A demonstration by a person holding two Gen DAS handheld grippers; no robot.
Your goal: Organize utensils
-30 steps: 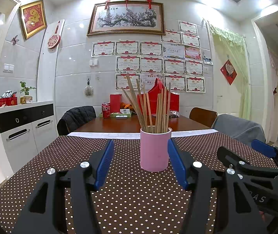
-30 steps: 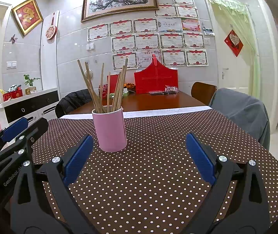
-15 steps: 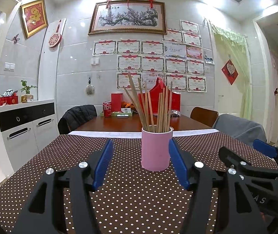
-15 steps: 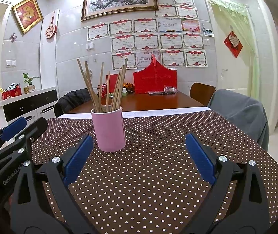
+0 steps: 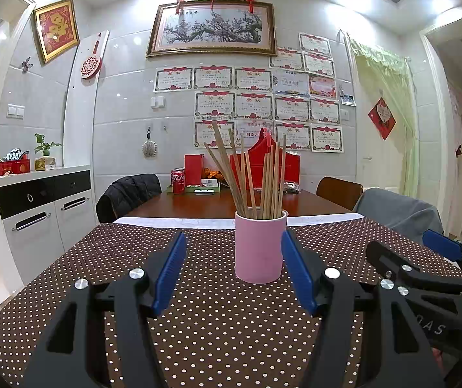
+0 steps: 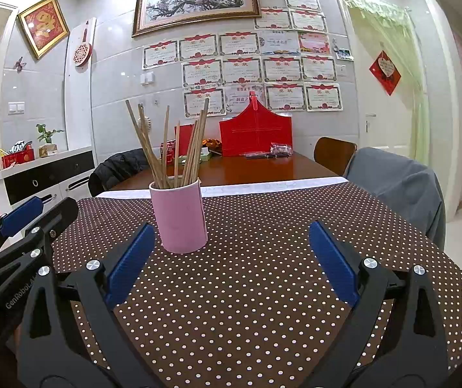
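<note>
Pink cup [image 6: 179,218] of chopsticks [image 6: 169,148] is seen upright on the dotted tablecloth [image 6: 247,291], apparently just ahead of the spread, empty right gripper [image 6: 231,258]; the left gripper [image 6: 20,226] is glimpsed at left.

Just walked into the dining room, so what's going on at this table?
A person holds two grippers over the brown polka-dot tablecloth. The left gripper and right gripper are both open and hold nothing. The wooden chopsticks stand upright in a pink cylindrical cup, which nothing touches.
</note>
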